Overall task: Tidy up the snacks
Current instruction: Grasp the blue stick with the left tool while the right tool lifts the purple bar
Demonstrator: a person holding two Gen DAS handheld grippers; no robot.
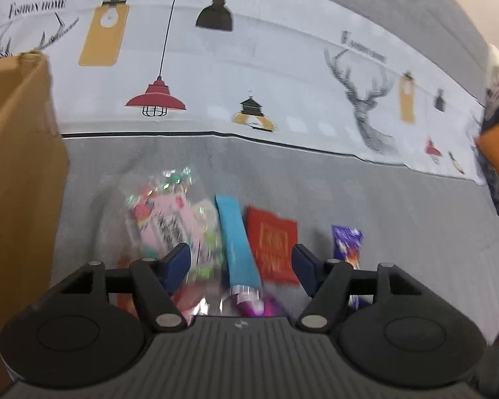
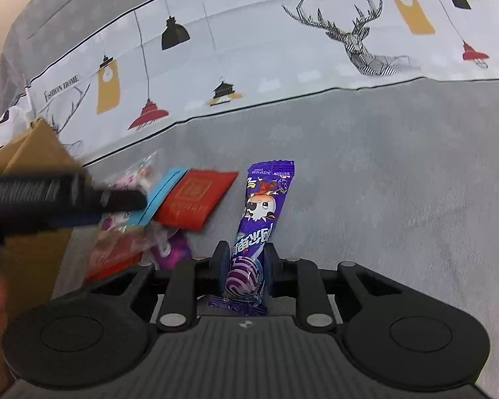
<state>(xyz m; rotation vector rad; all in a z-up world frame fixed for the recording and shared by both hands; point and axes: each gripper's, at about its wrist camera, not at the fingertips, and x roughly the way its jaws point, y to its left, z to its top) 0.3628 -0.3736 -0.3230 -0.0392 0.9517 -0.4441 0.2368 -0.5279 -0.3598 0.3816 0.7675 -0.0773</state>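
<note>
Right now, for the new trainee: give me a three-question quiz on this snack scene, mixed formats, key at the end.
1. True or false: the right gripper has its fingers closed on the purple lollipop packet.
2. Multiple choice: which packet lies directly beside the red packet, on its left in the right wrist view? A) blue packet B) green packet C) yellow packet
3. Fill in: the left gripper is ____, hovering over the snack pile, with the cardboard box to its left.

Key: 1 true; 2 A; 3 open
</note>
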